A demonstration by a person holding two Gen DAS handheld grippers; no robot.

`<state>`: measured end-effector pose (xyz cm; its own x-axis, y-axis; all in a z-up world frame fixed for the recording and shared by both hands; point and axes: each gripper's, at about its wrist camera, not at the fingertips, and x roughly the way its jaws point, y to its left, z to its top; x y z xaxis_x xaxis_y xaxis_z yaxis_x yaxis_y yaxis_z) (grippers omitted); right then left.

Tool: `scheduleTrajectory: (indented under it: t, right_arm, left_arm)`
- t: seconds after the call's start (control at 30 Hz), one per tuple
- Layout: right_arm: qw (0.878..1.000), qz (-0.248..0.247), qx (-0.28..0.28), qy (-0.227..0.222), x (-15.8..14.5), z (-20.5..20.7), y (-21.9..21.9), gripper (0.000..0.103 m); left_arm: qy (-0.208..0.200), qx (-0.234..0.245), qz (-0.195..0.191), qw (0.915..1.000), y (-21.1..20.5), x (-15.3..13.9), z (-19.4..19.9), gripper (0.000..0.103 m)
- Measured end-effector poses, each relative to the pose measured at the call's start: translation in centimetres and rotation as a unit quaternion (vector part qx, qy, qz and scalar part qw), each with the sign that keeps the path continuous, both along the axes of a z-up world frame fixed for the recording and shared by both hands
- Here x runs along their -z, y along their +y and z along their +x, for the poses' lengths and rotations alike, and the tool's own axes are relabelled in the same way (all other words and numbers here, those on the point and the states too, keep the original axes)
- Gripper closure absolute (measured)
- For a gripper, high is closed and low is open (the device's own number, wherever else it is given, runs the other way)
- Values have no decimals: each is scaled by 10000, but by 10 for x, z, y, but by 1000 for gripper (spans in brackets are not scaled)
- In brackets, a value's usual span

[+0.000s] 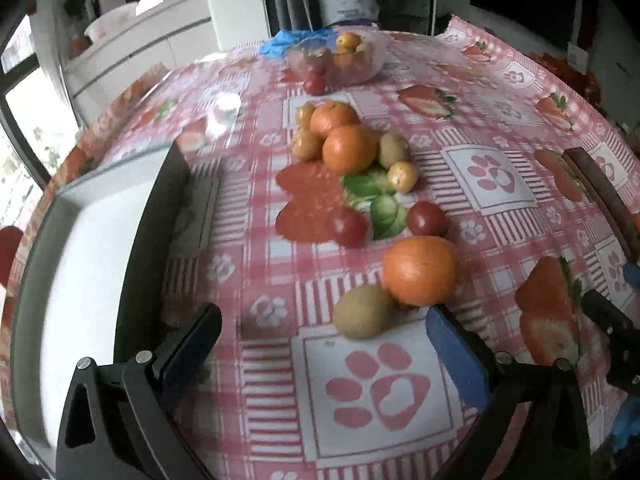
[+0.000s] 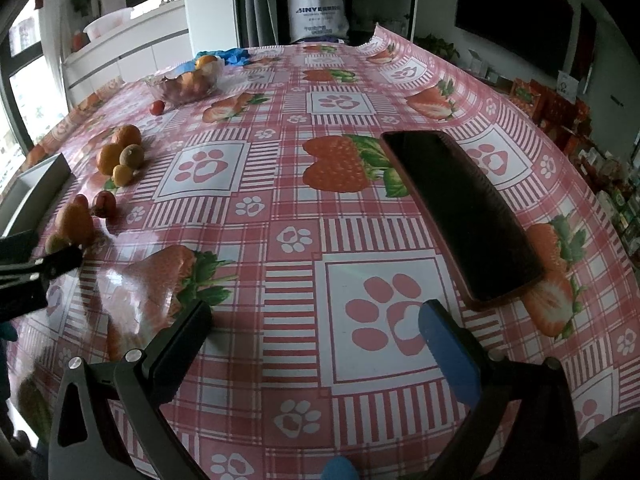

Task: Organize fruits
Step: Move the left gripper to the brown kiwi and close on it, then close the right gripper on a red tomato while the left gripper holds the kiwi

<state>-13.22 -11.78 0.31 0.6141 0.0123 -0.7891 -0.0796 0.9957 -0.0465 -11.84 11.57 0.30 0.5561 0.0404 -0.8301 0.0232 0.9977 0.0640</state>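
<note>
Left gripper (image 1: pixel 324 344) is hovering wide over the kiwi (image 1: pixel 362 312), gripping nothing; the orange (image 1: pixel 420 270) is touching it on the far right, so a closing finger risks knocking it rolling; right gripper (image 2: pixel 316 340) is idling wide

This is a home, in a dining area open to a kitchen. A table under a pink checked oilcloth (image 2: pixel 360 216) printed with strawberries and paw prints bears loose fruit and a clear bowl of fruit (image 1: pixel 338 60); behind it run white kitchen cabinets (image 2: pixel 120 60) with a tap at the window and a white basin (image 2: pixel 108 20) on the counter. A dark television screen (image 2: pixel 516 16) hangs on the right wall above stacked red gift boxes (image 2: pixel 556 108).
</note>
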Motion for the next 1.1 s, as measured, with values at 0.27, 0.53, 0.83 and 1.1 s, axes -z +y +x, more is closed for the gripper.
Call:
scheduleTrajectory:
  t: [0.27, 0.53, 0.83, 1.1]
  right_arm:
    - [9993, 72, 46, 355, -2, 5, 3, 0]
    - [9949, 446, -689, 583, -6, 15, 48, 0]
    - [9858, -285, -1561, 549, 0, 44, 131, 2]
    - [9792, -191, -1938, 574, -4, 69, 171, 36]
  left_arm:
    - [2, 253, -394, 9989, -5, -8, 6, 74]
    - [-31, 227, -454, 9987, 5, -7, -8, 74]
    - [-3, 59, -535, 9985, 24, -7, -25, 74]
    - [-12, 28, -670, 9977, 32, -7, -29, 74]
